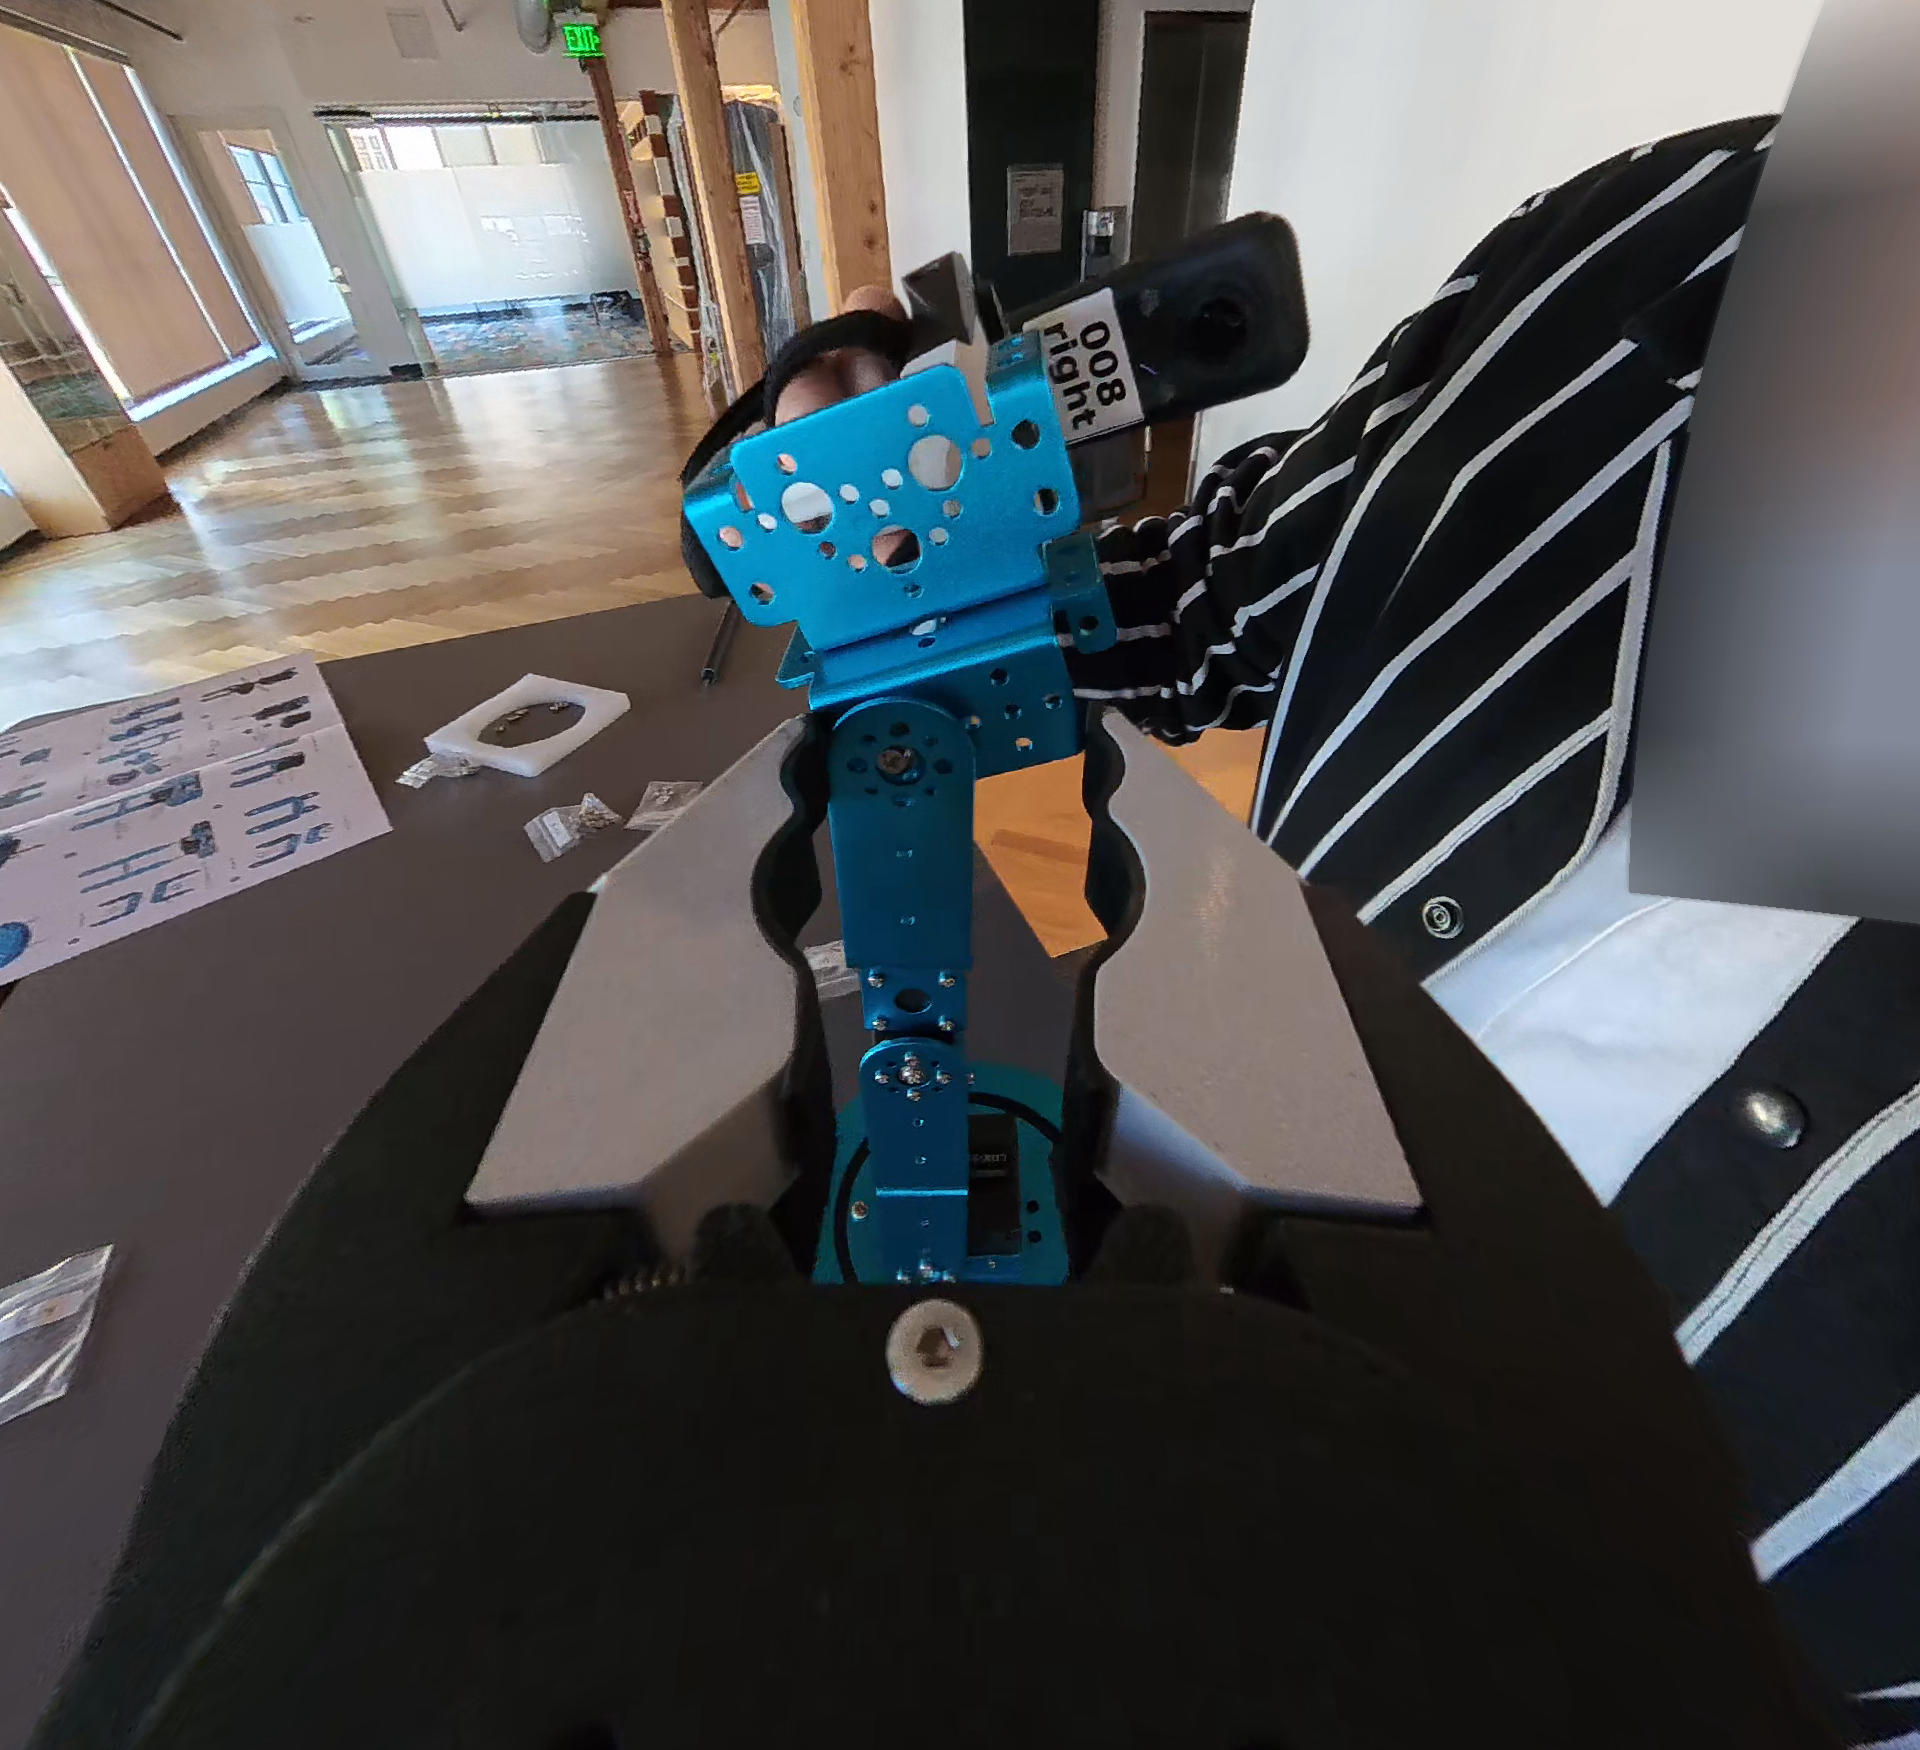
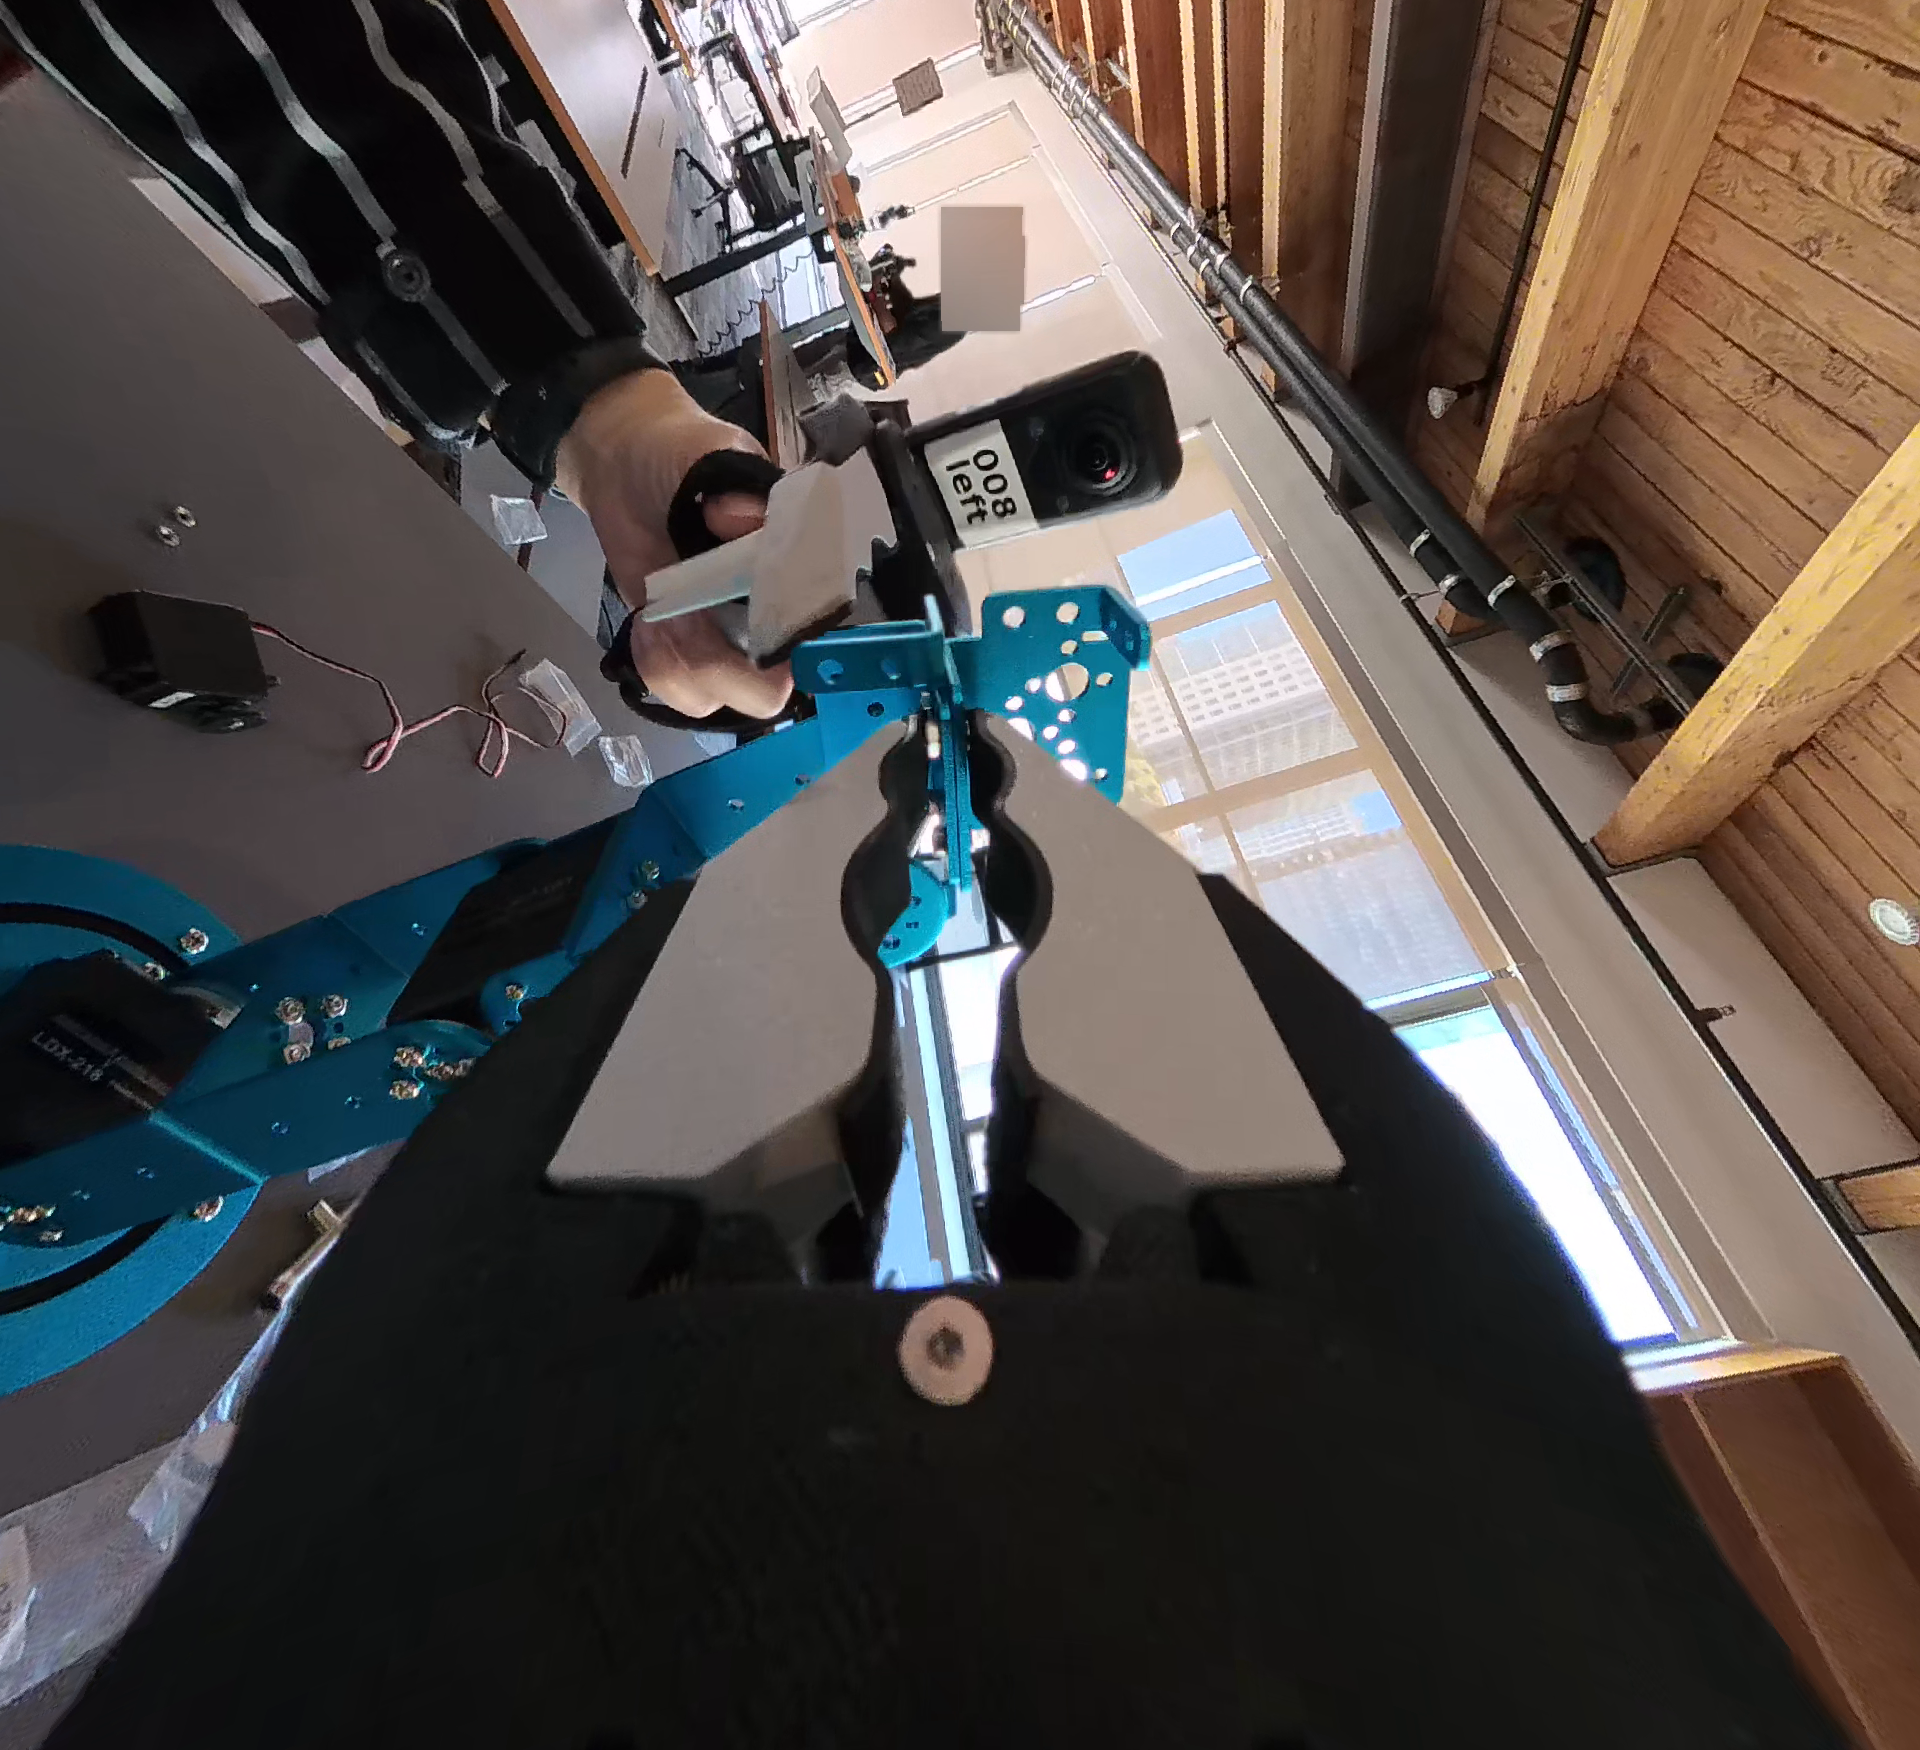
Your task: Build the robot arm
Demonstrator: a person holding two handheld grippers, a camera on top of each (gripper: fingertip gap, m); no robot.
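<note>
Open loft room: glossy herringbone wooden floor [image 1: 395, 495], square timber posts [image 1: 831, 69], exposed plank ceiling [image 2: 1766, 266] carrying grey metal pipes [image 2: 1299, 370]. White plaster walls [image 1: 1455, 38]. Daylight enters through tall windows [image 2: 1299, 765].

Grey table [image 1: 208, 1077]: sheet [image 1: 156, 807], bags [image 1: 582, 817]

A blue metal arm [image 1: 902, 879] of jointed brackets rises from a round blue base [image 2: 62, 879] on the dark table [image 1: 260, 1025]. The left gripper [image 1: 940, 859] straddles its upper link, apart from it. The right gripper [image 2: 951, 807] pinches the perforated blue bracket [image 1: 883, 516] at its top.
</note>
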